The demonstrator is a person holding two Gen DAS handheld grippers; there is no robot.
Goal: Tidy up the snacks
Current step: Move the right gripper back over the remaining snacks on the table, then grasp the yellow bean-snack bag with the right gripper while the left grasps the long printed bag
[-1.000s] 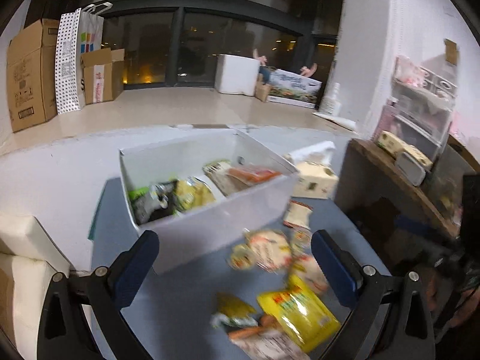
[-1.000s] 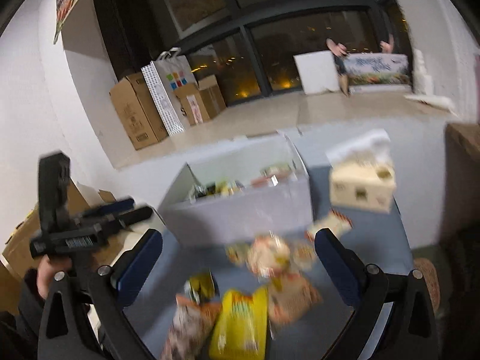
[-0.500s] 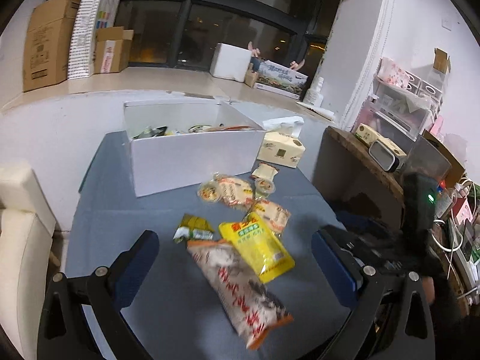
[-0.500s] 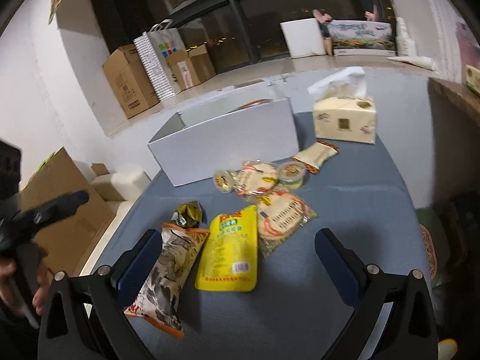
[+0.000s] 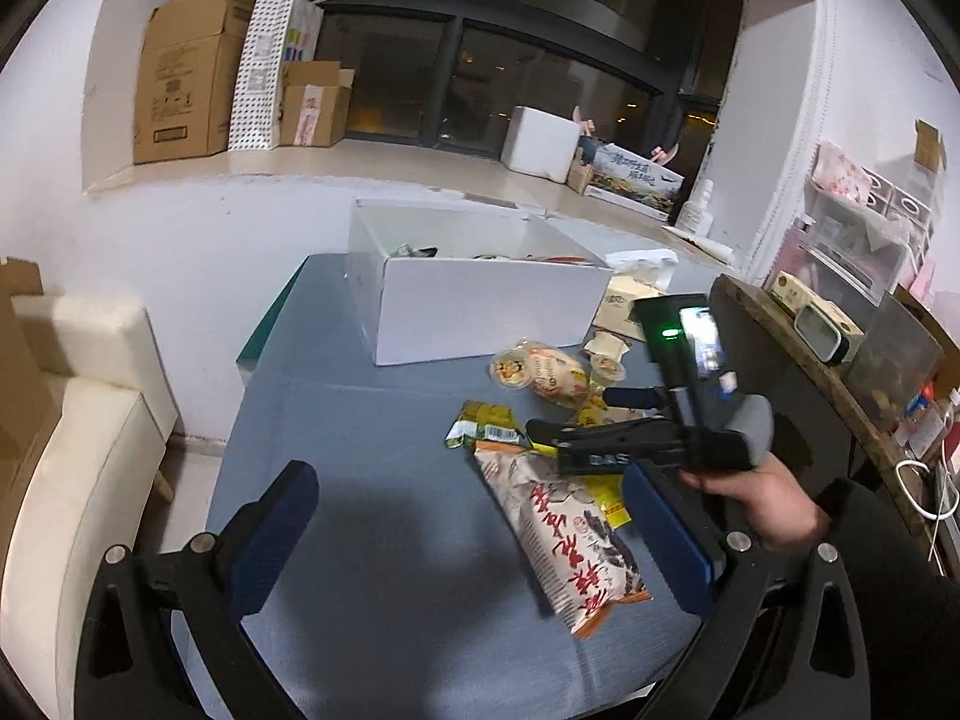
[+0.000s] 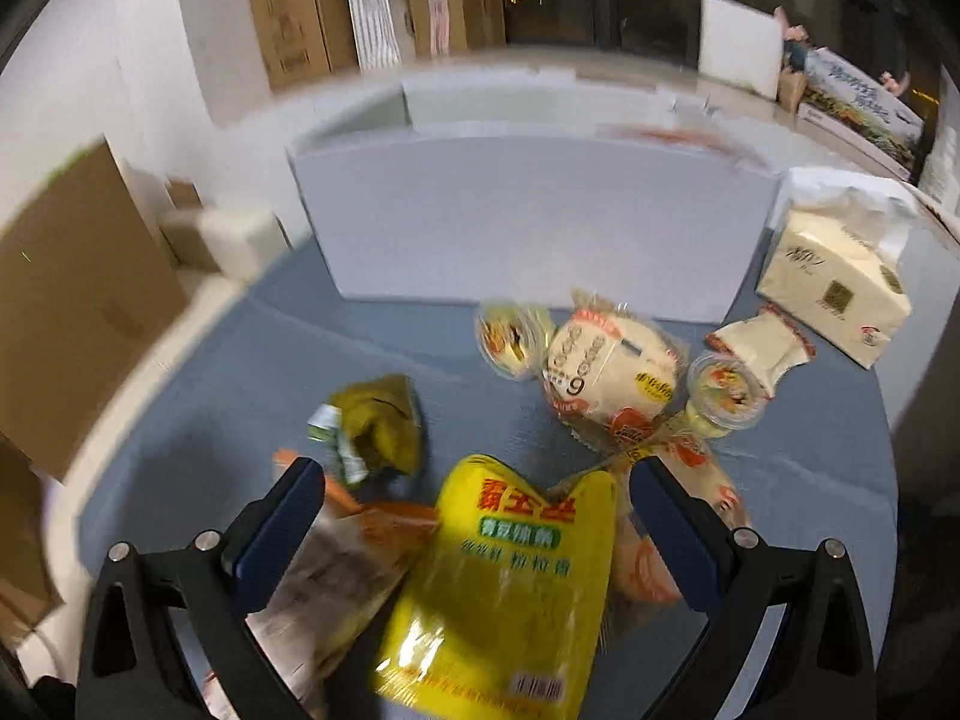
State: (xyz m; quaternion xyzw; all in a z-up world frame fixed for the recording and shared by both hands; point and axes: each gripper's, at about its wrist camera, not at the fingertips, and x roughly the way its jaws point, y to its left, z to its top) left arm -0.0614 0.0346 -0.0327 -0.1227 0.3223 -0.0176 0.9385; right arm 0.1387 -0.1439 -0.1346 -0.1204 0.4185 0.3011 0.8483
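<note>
The right gripper [image 6: 471, 531] hung low over the loose snacks with its jaws spread wide and nothing between its blue pads, the yellow pouch [image 6: 510, 576] lying directly between and beneath them, which read as a lining-up for a pick of that pouch. Touching the pouch on its left was the long orange-trimmed bag [image 6: 336, 564], and a crumpled green wrapper [image 6: 378, 426] lay just beyond it, toward the middle of the table [image 6: 240, 372]. Farther out, round flatbread packs [image 6: 606, 372] and small jelly cups [image 6: 723, 396] sat clustered close to the front wall of the white box [image 6: 528, 222], which stood at the far edge and already held a few packets, so it seemed the place where the snacks were being gathered. A tissue box [image 6: 834, 282] sat beside the box near the far right corner. The left gripper [image 5: 468, 531] was also open and empty, held back above the bare near-left part of the table [image 5: 360, 420], probably to leave room for the other hand. From that side the right gripper [image 5: 540, 432] showed as a dark tool in the person's right hand [image 5: 762, 504], reaching in over the long bag [image 5: 564, 534] and the green wrapper [image 5: 483, 426], with the box [image 5: 480, 306] beyond.
</note>
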